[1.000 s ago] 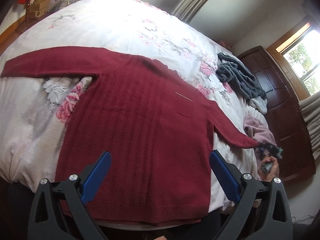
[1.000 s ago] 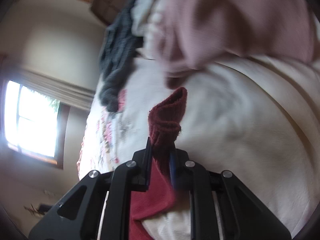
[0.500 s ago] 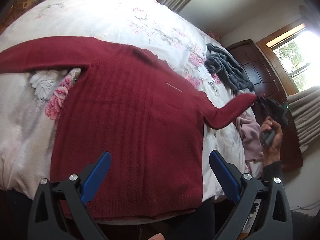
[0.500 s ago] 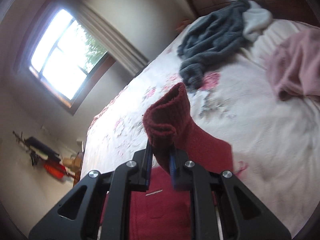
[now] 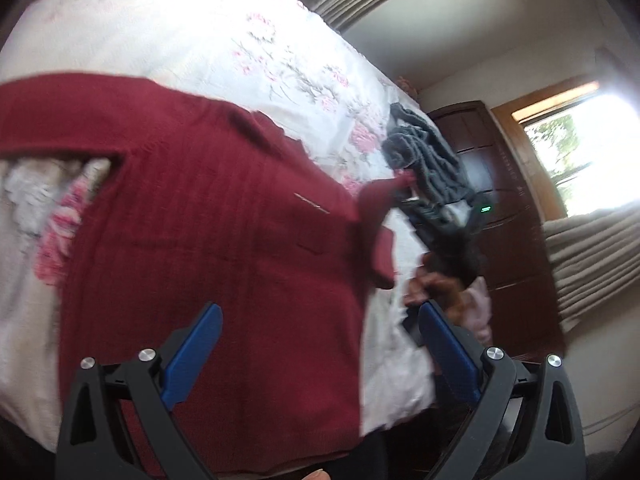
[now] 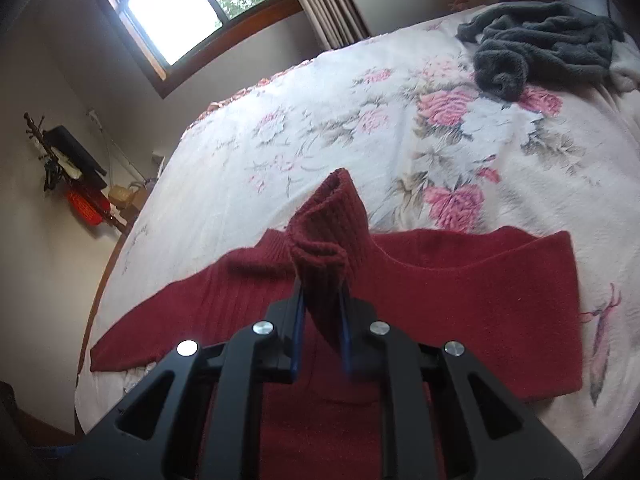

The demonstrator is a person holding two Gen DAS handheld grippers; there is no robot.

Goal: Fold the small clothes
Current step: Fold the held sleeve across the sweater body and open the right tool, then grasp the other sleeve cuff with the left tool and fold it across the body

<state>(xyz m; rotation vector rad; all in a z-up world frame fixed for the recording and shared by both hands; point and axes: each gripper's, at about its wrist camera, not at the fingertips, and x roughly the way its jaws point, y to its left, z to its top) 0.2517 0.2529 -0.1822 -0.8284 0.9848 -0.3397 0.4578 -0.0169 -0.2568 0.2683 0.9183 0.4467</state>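
Right gripper (image 6: pixel 322 316) clamps the red sweater's cuff (image 6: pixel 324 232), left gripper (image 5: pixel 318 344) hangs released above the hem.

Red sweater (image 5: pixel 208 248) lies spread flat on the floral bedspread (image 6: pixel 340 120), body toward the bed's near edge, one sleeve stretched out straight to the left in the left wrist view. The other sleeve is lifted and doubled back over the body; its ribbed cuff sits pinched between the right jaws, raised off the fabric. Left jaws are wide apart, blue pads (image 5: pixel 192 350) either side of the lower body of the sweater, touching nothing. A crumpled grey garment (image 6: pixel 532 48) lies further up the bed, well apart from the sweater. A pink garment (image 5: pixel 480 304) shows near the bed's right edge, partly hidden and blurred.
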